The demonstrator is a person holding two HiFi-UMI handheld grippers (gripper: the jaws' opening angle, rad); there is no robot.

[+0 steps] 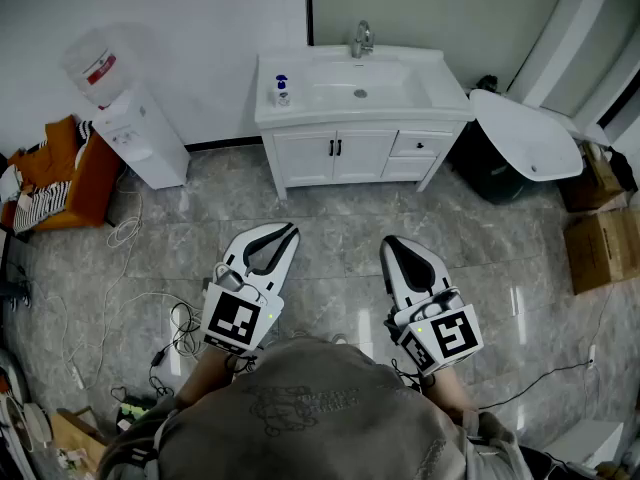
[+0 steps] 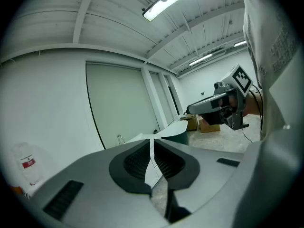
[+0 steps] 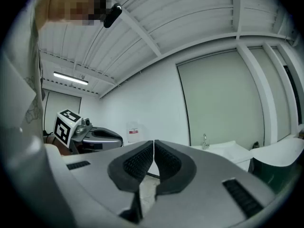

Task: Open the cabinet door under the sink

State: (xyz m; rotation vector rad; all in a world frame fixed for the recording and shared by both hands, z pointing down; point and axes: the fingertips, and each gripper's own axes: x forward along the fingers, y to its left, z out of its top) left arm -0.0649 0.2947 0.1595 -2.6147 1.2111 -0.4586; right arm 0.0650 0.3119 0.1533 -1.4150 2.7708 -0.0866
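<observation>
The white sink cabinet [image 1: 345, 156] stands against the far wall, well ahead of both grippers. Its two doors [image 1: 335, 158] with small black handles are closed, and two drawers [image 1: 418, 146] sit to their right. My left gripper [image 1: 285, 231] hangs over the floor at lower left, jaws shut with nothing between them [image 2: 153, 152]. My right gripper [image 1: 393, 244] is level with it at lower right, also shut and empty [image 3: 153, 156]. The right gripper view shows the sink top [image 3: 223, 148] and faucet [image 3: 205, 140] far off.
A water dispenser [image 1: 138, 128] stands left of the cabinet, with an orange seat with clothes [image 1: 60, 173] beyond it. A white tub [image 1: 525, 133] leans over a dark bin at right, next to cardboard boxes [image 1: 600, 243]. Cables [image 1: 150, 313] trail over the tiled floor at left.
</observation>
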